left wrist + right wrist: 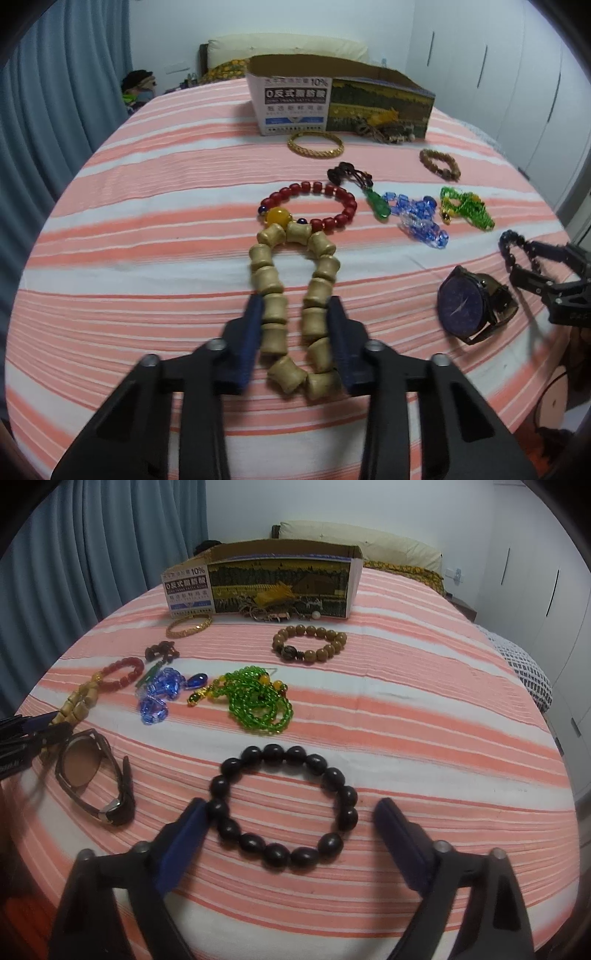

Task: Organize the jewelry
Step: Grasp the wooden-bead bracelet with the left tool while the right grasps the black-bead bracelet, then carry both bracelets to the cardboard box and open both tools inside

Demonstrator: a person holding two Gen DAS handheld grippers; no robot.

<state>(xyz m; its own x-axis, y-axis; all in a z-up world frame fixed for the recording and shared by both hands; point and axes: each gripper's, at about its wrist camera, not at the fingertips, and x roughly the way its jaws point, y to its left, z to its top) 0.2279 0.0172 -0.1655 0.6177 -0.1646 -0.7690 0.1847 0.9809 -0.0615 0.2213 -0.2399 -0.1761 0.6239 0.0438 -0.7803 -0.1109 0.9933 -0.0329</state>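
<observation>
Jewelry lies on a pink striped bedspread. My left gripper (295, 314) has its blue pads on both sides of a tan wooden bead bracelet (291, 306), squeezing its two strands together. My right gripper (291, 812) is open around a black bead bracelet (284, 805) that lies flat; the left pad touches its beads, the right pad stands apart. An open cardboard box (332, 99) stands at the far side; it also shows in the right wrist view (266, 583).
Red bead bracelet (310, 206), gold bangle (316, 144), green pendant (376, 203), blue crystal beads (417, 218), green beads (258, 701), brown bead bracelet (310, 642) and a wristwatch (469, 302) lie between grippers and box. More trinkets rest against the box front.
</observation>
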